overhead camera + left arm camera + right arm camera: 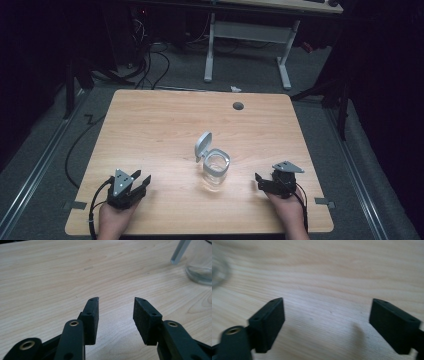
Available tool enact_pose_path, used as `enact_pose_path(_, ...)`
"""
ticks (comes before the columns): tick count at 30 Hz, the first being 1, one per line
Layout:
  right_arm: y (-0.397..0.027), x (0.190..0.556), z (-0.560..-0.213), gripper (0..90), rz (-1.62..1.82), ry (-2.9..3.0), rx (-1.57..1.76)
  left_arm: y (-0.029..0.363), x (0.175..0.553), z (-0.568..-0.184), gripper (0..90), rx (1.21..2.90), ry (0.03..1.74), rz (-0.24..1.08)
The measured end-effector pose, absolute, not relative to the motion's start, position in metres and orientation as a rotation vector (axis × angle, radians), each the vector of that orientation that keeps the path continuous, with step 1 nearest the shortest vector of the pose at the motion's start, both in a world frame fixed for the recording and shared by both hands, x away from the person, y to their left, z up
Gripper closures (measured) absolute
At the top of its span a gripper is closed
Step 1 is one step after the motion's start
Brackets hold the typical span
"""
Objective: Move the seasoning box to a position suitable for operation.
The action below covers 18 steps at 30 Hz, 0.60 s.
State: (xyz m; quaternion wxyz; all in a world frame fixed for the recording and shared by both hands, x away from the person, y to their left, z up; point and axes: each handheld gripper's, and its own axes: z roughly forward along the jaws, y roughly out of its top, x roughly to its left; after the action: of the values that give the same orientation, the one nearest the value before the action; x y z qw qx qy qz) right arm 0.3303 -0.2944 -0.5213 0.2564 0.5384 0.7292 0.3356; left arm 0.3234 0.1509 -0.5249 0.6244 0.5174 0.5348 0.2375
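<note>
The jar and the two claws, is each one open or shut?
Glass jar: open, standing upright on the table.
Jar lid: flipped up, tilted back, still joined at the rim.
Left claw: open, holding nothing, apart from the jar.
Right claw: open wide, holding nothing, apart from the jar.
</note>
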Motion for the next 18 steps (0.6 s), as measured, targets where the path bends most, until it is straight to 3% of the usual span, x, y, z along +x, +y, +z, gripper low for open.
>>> enact_pose_path(1,-0.294,0.330,-0.521,19.3,0.911,1.979,1.461,0.151,0.323,-0.525,56.4,1.188,1.228,0.545)
enact_pose_path(8,-0.289,0.315,-0.520,47.4,1.043,1.973,1.413,0.147,0.325,-0.523,53.9,1.195,1.219,0.504)
enact_pose_path(11,-0.289,0.313,-0.518,52.4,1.076,1.964,1.406,0.147,0.324,-0.524,52.9,1.198,1.211,0.503)
enact_pose_path(18,-0.270,0.313,-0.508,75.6,1.137,1.968,1.311,0.152,0.324,-0.521,48.8,1.194,1.209,0.482)
